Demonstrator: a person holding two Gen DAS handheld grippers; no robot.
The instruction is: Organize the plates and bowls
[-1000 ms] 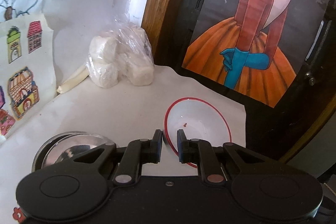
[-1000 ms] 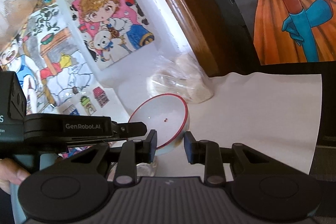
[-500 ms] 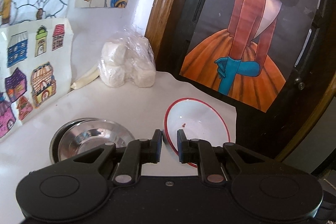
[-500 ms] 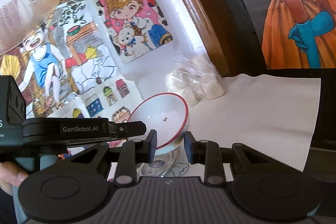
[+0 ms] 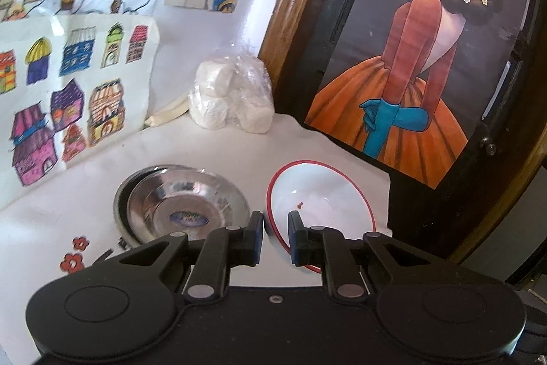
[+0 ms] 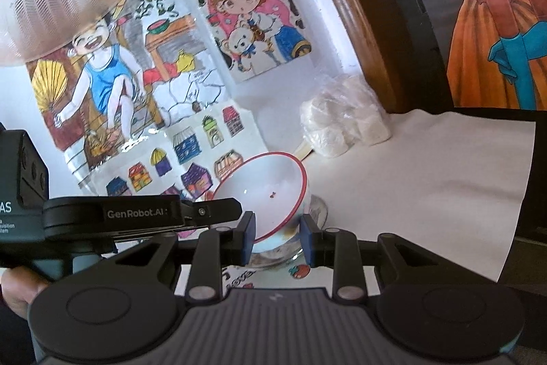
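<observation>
The left gripper (image 5: pixel 275 230) held the white bowl with the red rim (image 5: pixel 319 197) by its near edge. Its two blue-padded fingers stood close together, one on each side of the rim, so the grip was narrow and closed on the rim wall. The right wrist view showed the same bowl (image 6: pixel 265 194) lifted and tilted, its opening turned towards the camera, with the left gripper (image 6: pixel 222 211) reaching in from the left side at the rim.

The right gripper (image 6: pixel 276 238) was partly open. Its fingers flanked the lower part of the tilted bowl, but contact could not be confirmed from this view; the bowl may only have been behind the gap.

A steel bowl (image 5: pixel 186 206) sat on the white table covering (image 5: pixel 85 194), just beside the white bowl on its left. It appeared to be nested in a second steel dish, whose edge showed at the left. A small red speck marked the inside of the white bowl.

A clear bag of white lumps (image 5: pixel 232 100) lay against the back wall, well apart from both bowls. Coloured drawings (image 5: pixel 68 98) covered the wall on the left. A poster of a woman in an orange dress (image 5: pixel 410 74) hung on the dark door to the right.
</observation>
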